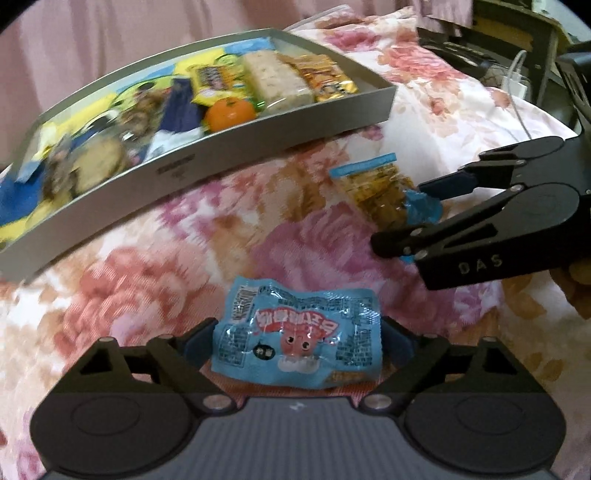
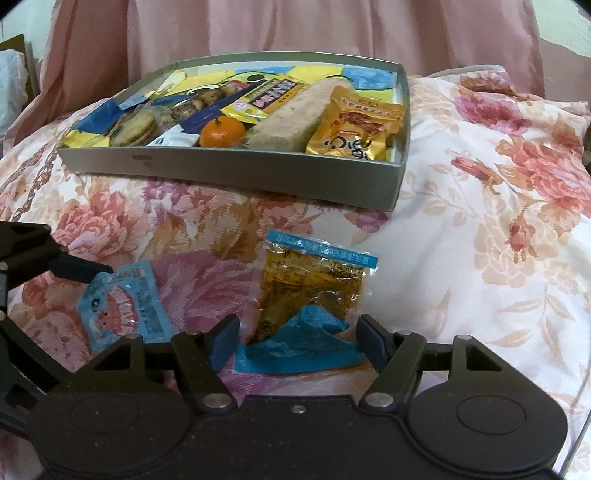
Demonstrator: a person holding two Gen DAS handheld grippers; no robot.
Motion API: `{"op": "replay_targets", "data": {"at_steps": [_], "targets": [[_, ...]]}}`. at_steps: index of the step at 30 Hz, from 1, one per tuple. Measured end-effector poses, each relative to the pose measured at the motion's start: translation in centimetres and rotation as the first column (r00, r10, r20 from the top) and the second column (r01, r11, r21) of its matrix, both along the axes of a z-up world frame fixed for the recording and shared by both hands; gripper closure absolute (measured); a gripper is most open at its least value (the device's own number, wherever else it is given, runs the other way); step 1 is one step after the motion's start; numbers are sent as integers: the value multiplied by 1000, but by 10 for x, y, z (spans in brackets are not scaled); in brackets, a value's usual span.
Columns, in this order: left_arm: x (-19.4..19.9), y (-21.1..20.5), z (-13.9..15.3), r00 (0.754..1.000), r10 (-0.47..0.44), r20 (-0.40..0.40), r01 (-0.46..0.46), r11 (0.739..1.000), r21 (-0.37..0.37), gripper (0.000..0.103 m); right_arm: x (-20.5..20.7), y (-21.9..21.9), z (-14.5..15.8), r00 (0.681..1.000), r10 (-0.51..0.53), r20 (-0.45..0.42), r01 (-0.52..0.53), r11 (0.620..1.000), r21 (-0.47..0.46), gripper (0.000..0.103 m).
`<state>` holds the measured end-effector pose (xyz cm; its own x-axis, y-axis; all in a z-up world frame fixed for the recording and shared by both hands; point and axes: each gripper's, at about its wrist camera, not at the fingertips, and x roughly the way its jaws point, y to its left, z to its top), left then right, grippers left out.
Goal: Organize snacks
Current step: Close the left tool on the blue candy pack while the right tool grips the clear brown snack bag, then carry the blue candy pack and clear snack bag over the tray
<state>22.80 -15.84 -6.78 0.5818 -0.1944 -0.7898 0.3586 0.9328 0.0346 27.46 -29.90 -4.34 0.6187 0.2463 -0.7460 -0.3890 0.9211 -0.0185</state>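
A small blue candy packet (image 1: 295, 332) lies on the floral bedspread between the fingers of my left gripper (image 1: 299, 338), which is open around it. A clear yellow snack packet with blue ends (image 2: 310, 291) lies between the fingers of my right gripper (image 2: 297, 341), also open around its near end. Each gripper shows in the other's view: the right gripper (image 1: 413, 218) at the yellow packet (image 1: 384, 195), the left one's finger (image 2: 81, 267) at the blue packet (image 2: 123, 306). The grey box (image 2: 258, 173) behind holds several snacks.
The box holds a mandarin (image 2: 222, 132), a long cereal bar (image 2: 291, 118), a gold packet (image 2: 354, 125), cookies (image 2: 136, 125) and a yellow packet (image 2: 266, 98). A pink curtain (image 2: 295, 29) hangs behind. Dark furniture and a white cable (image 1: 517, 74) stand at the far right.
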Motion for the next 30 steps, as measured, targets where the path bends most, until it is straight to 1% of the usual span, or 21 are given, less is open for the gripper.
{"op": "replay_targets", "data": {"at_steps": [3,6,8,12,17,21,22,24,25,30], "targets": [[-10,10,2,998,59,-4,-58,998,11,10,-4,3,1,1000,24,-7,-24,1000,0,32],[-18,23,3,993,118,0,-118,993,24,10,-10,9,1,997,70,-20,-70,998,0,32],[-21,32,3,986,164,9,-165,986,32,10,-15,15,0,994,104,-30,-104,995,8,32],[-26,47,3,970,244,18,-244,970,14,10,-22,30,-2,990,135,-30,-135,991,9,29],[-29,51,4,956,291,41,-292,957,7,10,-26,39,-6,995,95,-12,-95,995,13,21],[-28,52,4,944,327,41,-326,945,-22,10,-29,45,-9,999,35,11,-35,999,13,20],[-27,53,4,942,334,40,-333,943,-29,10,-31,47,-10,1000,19,17,-19,1000,16,20],[-27,55,4,937,348,38,-347,937,-48,10,-37,50,-12,999,-9,32,9,1000,14,24],[-28,56,5,934,356,37,-354,933,-58,10,-39,53,-12,999,-17,38,17,1000,13,30],[-34,61,9,920,391,40,-386,918,-84,11,-49,60,-11,997,-38,63,38,999,9,33]]}}
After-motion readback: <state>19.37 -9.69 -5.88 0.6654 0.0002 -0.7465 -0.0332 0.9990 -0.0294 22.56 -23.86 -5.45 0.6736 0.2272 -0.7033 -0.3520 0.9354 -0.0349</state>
